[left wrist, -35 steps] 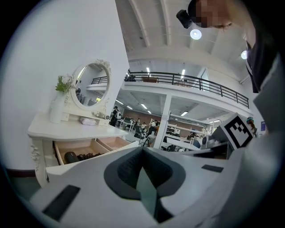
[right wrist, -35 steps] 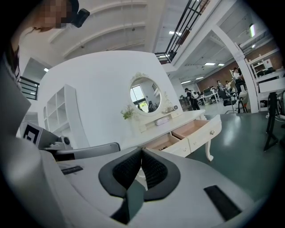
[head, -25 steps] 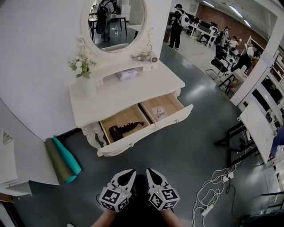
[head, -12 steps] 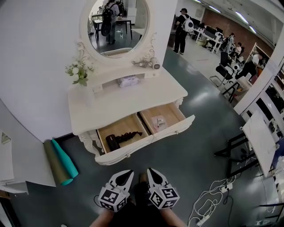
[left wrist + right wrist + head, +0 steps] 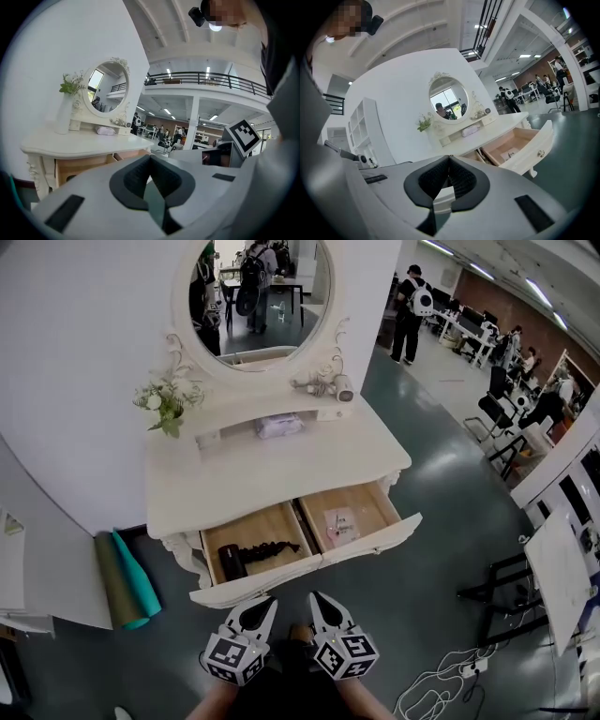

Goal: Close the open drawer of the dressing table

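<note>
Hovering near the drawer fronts [image 5: 309, 563], left claw [image 5: 269, 601] and right claw [image 5: 315, 597] are pinched together, empty.

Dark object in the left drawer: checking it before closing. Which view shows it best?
The head view: it looks down into the left drawer at the dark object. The left gripper view sees that drawer side-on; the right gripper view shows only the other drawer.

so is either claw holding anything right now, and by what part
Nothing is held: the left claw and right claw are both shut and empty.
</note>
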A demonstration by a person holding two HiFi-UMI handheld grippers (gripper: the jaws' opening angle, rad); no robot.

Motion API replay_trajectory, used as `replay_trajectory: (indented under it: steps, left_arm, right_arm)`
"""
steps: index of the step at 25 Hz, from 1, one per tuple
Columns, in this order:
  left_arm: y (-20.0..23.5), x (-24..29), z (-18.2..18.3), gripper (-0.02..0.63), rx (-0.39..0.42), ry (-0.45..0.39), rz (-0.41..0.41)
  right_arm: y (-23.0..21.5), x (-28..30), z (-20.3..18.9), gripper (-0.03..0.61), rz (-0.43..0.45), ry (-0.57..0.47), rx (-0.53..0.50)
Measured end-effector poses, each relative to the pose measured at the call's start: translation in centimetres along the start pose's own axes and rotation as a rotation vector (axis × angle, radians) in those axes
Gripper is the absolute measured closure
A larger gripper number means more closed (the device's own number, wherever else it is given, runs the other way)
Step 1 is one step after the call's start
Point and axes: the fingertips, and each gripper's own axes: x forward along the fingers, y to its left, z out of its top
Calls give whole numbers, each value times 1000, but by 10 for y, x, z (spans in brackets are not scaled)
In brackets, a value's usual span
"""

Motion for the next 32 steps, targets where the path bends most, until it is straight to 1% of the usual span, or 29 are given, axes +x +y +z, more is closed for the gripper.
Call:
replay_trajectory:
  steps: [5, 14, 20, 26, 28, 32]
  left_arm:
    - [4, 26, 8, 606, 10, -5, 21]
    - [15, 67, 13, 606, -8, -15, 81]
    - [23, 83, 14, 606, -24, -39, 147]
    - [36, 66, 8, 606, -20, -45, 254]
    - [43, 52, 1, 606, -24, -28, 298]
    - [54, 27, -17, 606, -61, 29, 376]
  right_arm:
    - [-21, 21, 10, 549, 24, 15, 6]
    - [-57, 50, 25, 549, 64, 50, 3]
    - [-73, 69, 31, 549, 107, 73, -6]
    - [-75, 76, 7, 549, 131, 137, 22]
    - [-73, 77, 1, 549, 147, 157, 25]
    - [-73, 79, -17, 549, 158, 220, 26]
